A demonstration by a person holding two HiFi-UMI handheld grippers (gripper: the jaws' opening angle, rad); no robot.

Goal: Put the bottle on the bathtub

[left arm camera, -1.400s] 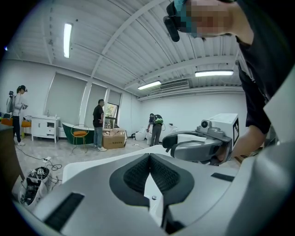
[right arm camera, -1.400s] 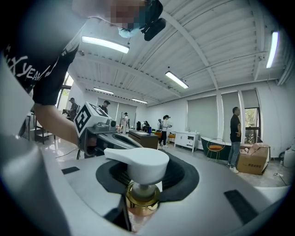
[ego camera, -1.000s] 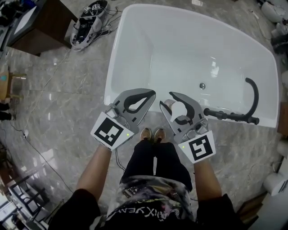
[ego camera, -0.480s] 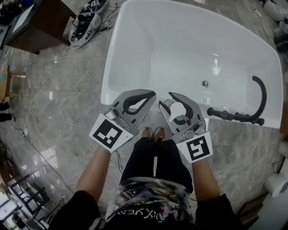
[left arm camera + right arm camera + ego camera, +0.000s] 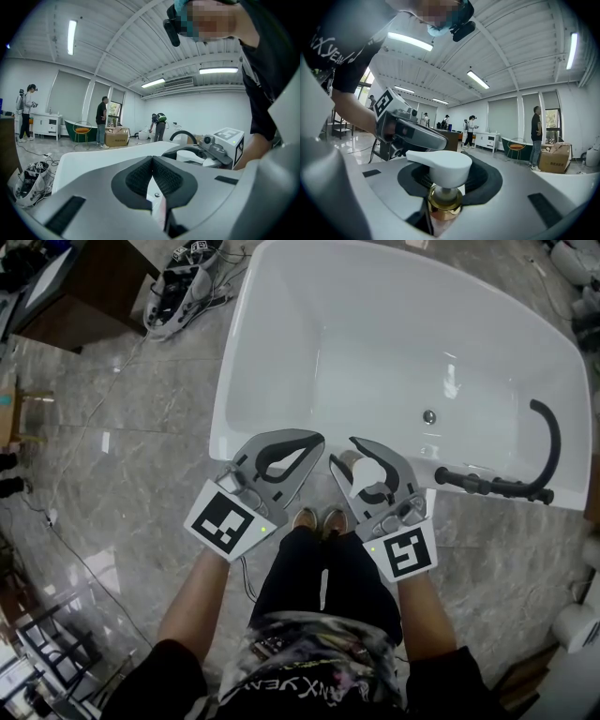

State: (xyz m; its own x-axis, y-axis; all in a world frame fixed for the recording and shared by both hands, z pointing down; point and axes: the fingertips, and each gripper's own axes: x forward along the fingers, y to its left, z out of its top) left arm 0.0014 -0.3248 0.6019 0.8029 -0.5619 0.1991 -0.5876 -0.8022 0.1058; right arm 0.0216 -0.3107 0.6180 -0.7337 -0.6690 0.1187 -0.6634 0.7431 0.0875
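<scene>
Looking down through the head view, I have the right gripper (image 5: 343, 454) clamped on the bottle (image 5: 369, 471). Its jaws are closed on the neck just under the white pump head. In the right gripper view that head and a gold collar (image 5: 445, 199) sit between the dark pads (image 5: 487, 177).

The bottle hangs at the near rim of the white bathtub (image 5: 228, 381), just ahead of the wearer's shoes (image 5: 317, 518). I cannot tell whether its base touches the rim.

The left gripper (image 5: 313, 438) sits just beside the right one, apart from the bottle. Its jaws are pressed together with nothing between them, and the tips meet over the same rim.

A black tap (image 5: 487, 486) with a curved hose rests on the tub's rim to the right, apart from both grippers.

Grey marble floor (image 5: 122, 427) surrounds the tub. A grey device with cables (image 5: 183, 282) lies on it by the tub's far left corner.
</scene>
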